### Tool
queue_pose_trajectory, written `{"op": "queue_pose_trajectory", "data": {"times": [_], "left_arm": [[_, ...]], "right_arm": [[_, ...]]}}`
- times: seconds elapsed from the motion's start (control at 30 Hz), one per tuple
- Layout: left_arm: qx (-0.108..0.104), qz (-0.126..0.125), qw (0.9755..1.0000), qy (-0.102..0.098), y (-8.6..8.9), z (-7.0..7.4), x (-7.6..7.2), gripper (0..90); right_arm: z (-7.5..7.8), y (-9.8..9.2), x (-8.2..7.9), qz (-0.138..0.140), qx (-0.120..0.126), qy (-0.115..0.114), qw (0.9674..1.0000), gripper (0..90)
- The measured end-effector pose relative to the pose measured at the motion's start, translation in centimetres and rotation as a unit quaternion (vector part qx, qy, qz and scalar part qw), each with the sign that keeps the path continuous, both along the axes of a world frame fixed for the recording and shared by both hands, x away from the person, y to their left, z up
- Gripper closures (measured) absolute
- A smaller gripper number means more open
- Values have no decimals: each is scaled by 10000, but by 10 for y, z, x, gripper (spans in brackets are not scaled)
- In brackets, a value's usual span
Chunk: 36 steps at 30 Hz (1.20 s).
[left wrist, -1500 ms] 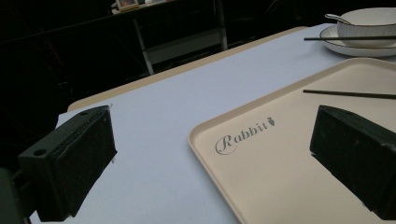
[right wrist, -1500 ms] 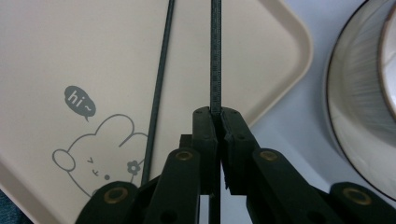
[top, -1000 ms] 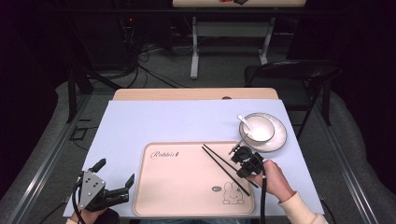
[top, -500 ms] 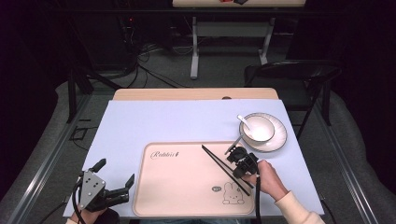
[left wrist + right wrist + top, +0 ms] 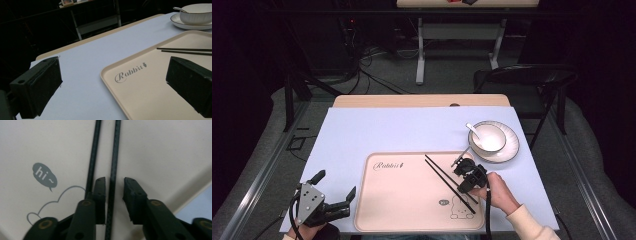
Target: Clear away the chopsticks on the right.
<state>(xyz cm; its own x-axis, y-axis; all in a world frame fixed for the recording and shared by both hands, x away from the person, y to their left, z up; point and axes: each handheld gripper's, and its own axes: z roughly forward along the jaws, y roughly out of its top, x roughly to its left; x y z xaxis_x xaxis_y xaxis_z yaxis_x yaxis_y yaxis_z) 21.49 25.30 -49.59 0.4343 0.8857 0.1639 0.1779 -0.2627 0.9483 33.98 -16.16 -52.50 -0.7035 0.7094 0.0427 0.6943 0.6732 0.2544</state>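
While the right gripper hovers low over the near right part of a beige tray, its jaws stand slightly parted on either side of one of two black chopsticks, without visibly pinching it; the right gripper view shows that chopstick running up between the two jaw tips, with the second chopstick just beside it on the outer side of one jaw. Both sticks lie side by side, slanting across the tray from its far middle toward a printed cartoon figure with a "hi" speech bubble. The person's right hand grips the tool from the bottom right. At the near left corner of the pale blue table cover, the left gripper rests with its jaws spread wide and nothing between them; its own view looks across the tray's "Rabbit" lettering. A white bowl with a spoon in it sits on a dark-rimmed plate beyond the tray's far right corner.
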Motion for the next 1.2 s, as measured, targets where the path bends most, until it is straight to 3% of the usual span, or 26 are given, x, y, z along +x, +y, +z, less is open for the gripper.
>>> {"op": "queue_pose_trajectory", "data": {"times": [0.1,0.13,0.33,0.47,0.7,1.2], "left_arm": [[-11,13,10000,-23,0,0,0,0],[-15,16,10000,-25,0,0,0,0],[3,14,10000,-14,0,0,0,0],[-2,18,10000,-5,0,0,0,0],[16,32,10000,16,-1,0,1,0],[11,35,10000,22,-1,0,1,0]], "right_arm": [[0,-3,-2,206,40,-13,9998,526],[0,-4,-2,266,-33,-74,9996,488],[11,-6,-6,490,65,-565,9972,296],[22,-9,-12,697,266,-1009,9921,212],[42,-21,-26,902,630,-1711,9791,95],[65,-51,-61,638,901,-2605,9591,3]]}}
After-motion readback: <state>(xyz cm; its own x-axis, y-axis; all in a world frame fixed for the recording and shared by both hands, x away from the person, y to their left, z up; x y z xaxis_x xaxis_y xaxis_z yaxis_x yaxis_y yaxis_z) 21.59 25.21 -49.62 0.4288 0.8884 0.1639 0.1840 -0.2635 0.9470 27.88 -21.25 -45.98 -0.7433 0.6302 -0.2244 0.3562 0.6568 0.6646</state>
